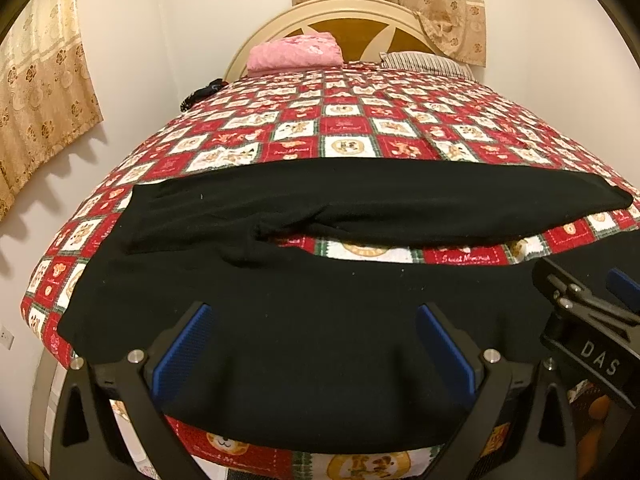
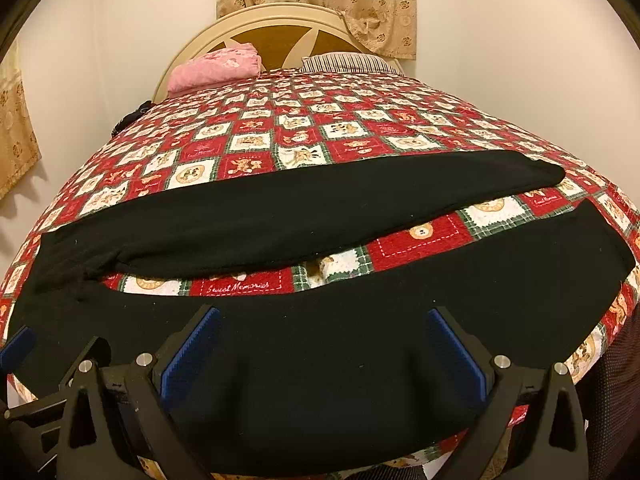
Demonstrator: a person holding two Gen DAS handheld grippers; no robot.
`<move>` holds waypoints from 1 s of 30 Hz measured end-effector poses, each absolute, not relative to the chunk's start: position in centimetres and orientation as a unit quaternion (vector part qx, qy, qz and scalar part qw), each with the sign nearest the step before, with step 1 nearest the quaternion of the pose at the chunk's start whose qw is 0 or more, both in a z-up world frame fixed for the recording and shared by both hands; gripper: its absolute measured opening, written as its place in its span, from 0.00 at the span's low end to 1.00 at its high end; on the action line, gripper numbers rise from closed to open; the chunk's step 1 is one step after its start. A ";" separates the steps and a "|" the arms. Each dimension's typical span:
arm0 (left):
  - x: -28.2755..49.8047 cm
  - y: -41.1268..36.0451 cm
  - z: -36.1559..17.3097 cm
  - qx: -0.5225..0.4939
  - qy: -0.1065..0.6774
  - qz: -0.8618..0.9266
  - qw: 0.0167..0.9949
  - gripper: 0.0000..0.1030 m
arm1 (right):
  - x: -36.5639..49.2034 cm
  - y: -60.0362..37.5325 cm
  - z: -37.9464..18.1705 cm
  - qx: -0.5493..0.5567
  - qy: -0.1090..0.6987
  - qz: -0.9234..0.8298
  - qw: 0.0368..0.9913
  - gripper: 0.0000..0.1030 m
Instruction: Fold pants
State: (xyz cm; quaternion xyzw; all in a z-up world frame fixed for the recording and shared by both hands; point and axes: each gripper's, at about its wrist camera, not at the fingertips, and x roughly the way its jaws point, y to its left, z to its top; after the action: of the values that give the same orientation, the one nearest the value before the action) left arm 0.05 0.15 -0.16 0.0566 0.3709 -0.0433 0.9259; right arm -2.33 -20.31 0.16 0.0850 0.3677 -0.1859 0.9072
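The black pants (image 1: 320,196) lie spread flat on the patchwork bedspread (image 1: 348,120), legs apart in a V, nothing folded yet; every fold is left; their long axis runs across the bed, waist leftward, cuffs rightward; the left gripper (image 1: 314,344) and right gripper (image 2: 324,346) hover over the near leg, both with jaws wide apart, holding nothing.
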 end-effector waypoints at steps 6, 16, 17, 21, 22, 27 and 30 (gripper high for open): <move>0.1 0.1 -0.1 0.058 0.372 -0.044 0.925 1.00 | -2.3 -20.1 0.1 0.084 0.368 -0.186 0.907 0.99; -0.2 0.2 0.1 0.059 0.373 -0.044 0.925 1.00 | -2.3 -20.0 0.1 0.085 0.369 -0.188 0.906 0.99; -0.3 0.3 0.1 0.059 0.373 -0.043 0.925 1.00 | -2.3 -20.0 0.1 0.085 0.369 -0.188 0.906 0.99; -0.4 0.4 0.2 0.058 0.373 -0.044 0.925 1.00 | -2.2 -20.0 0.0 0.087 0.369 -0.189 0.906 0.99; 0.1 0.1 -0.1 0.058 0.372 -0.044 0.925 1.00 | -2.3 -20.1 0.0 0.088 0.370 -0.189 0.906 0.99; 0.0 0.0 -0.2 0.060 0.374 -0.044 0.925 1.00 | -2.3 -20.0 0.0 0.088 0.370 -0.188 0.905 0.99; 0.0 0.1 -0.2 0.058 0.374 -0.045 0.924 1.00 | -2.3 -20.0 0.0 0.088 0.370 -0.189 0.905 0.99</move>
State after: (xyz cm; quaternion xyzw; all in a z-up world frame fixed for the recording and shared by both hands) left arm 0.00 0.08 -0.21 0.0577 0.3742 -0.0449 0.9245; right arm -2.30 -20.03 0.01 0.0879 0.3704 -0.1887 0.9053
